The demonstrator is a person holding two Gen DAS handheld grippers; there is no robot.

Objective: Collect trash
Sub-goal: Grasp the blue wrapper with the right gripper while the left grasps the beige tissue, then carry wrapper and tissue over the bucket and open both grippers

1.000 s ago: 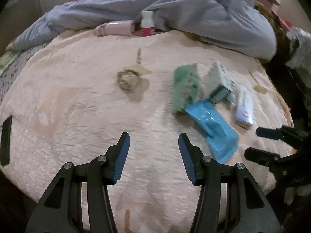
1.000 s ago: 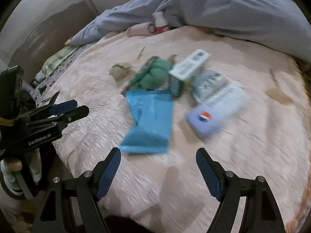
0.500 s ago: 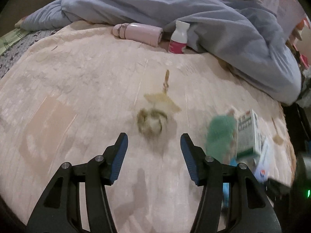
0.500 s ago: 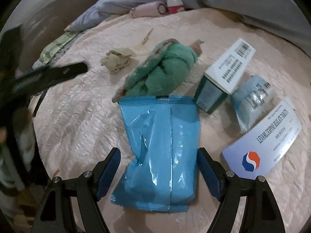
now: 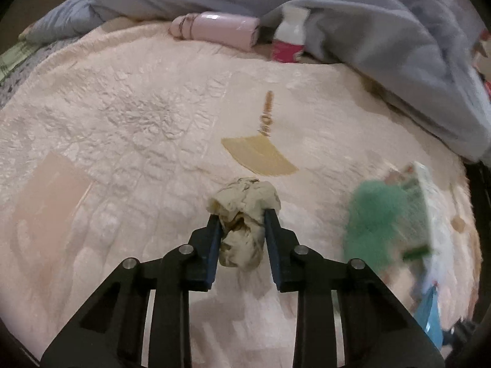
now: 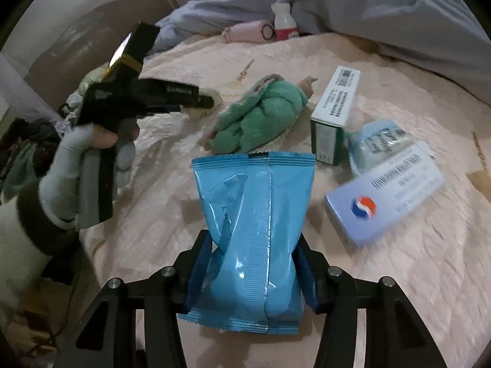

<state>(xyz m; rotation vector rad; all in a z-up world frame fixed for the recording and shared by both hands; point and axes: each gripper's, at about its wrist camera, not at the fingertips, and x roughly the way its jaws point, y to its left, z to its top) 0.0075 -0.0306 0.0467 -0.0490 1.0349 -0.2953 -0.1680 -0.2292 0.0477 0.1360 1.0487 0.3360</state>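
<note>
My left gripper (image 5: 242,216) is shut on a crumpled beige paper wad (image 5: 245,211) on the pink bedspread (image 5: 122,122). It also shows in the right wrist view (image 6: 205,104), held by a gloved hand, with the wad (image 6: 199,112) between its tips. My right gripper (image 6: 253,239) is shut on a blue plastic wrapper (image 6: 254,214), squeezing its lower half. Other litter lies beyond: a green-and-white box (image 6: 334,113), a pale blue packet (image 6: 377,144) and a white box with a red-blue logo (image 6: 386,190).
A green fuzzy cloth (image 6: 260,116) lies mid-bed, blurred in the left view (image 5: 383,214). A pink bottle (image 5: 214,29) and a white-and-red bottle (image 5: 288,43) lie by the grey duvet (image 5: 368,30). A tan paper scrap (image 5: 260,155) is just past the wad. The bed edge (image 6: 92,239) drops off at left.
Both grippers moved forward and closed: the left onto the paper wad, the right onto the blue wrapper, which now buckles between the fingers.
</note>
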